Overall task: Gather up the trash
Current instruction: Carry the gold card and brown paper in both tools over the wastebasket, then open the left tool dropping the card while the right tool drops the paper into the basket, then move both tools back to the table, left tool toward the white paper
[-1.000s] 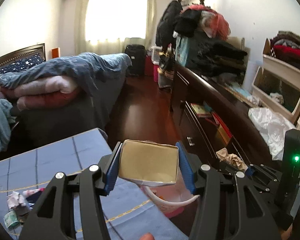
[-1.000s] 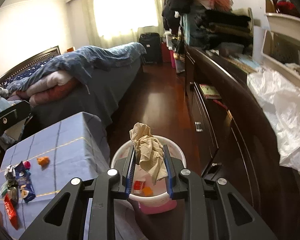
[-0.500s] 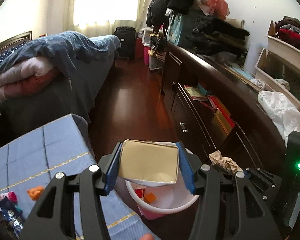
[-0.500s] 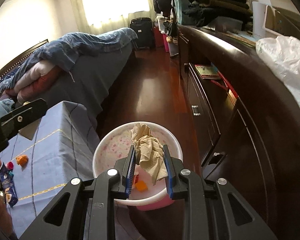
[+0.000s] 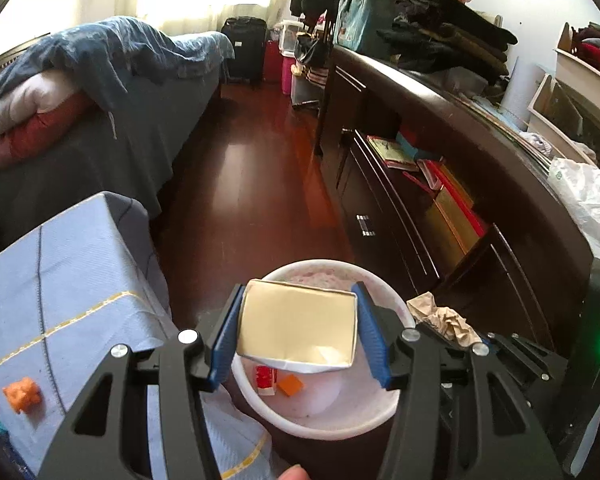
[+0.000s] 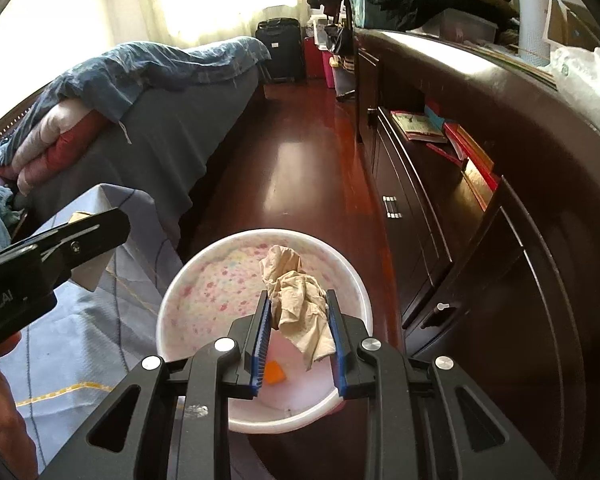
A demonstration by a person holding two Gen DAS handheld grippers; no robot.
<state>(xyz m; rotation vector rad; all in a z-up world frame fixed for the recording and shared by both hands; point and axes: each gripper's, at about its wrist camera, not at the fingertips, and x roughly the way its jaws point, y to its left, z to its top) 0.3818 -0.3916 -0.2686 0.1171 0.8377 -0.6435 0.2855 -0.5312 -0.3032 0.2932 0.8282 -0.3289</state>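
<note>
Cardboard fills your left gripper [image 5: 298,330]: its blue pads are clamped on the two sides of a small open carton [image 5: 296,326], open end toward the camera, pale gold lining visible inside. You hold the carton directly above the white trash bin [image 5: 380,412], which stands on the dark wood floor [image 5: 252,184] just beside the corner of the blue-clothed table [image 5: 72,280].

Your right gripper [image 6: 299,334] has its jaws drawn close together and clamped on a crumpled tan paper napkin [image 6: 298,300]. The napkin hangs above the bin's open mouth; its upper folds rise above the pad tips.

Inside the bin, which has a pink-speckled inner wall, an orange scrap [image 6: 274,372] and a red-and-white wrapper [image 5: 266,378] lie on the bottom.

On the table, an orange toy-like item [image 5: 22,394] lies near the left edge of the left wrist view. A dark wood dresser [image 6: 480,208] runs along the right, and a bed with piled blankets [image 5: 80,92] stands to the left.
</note>
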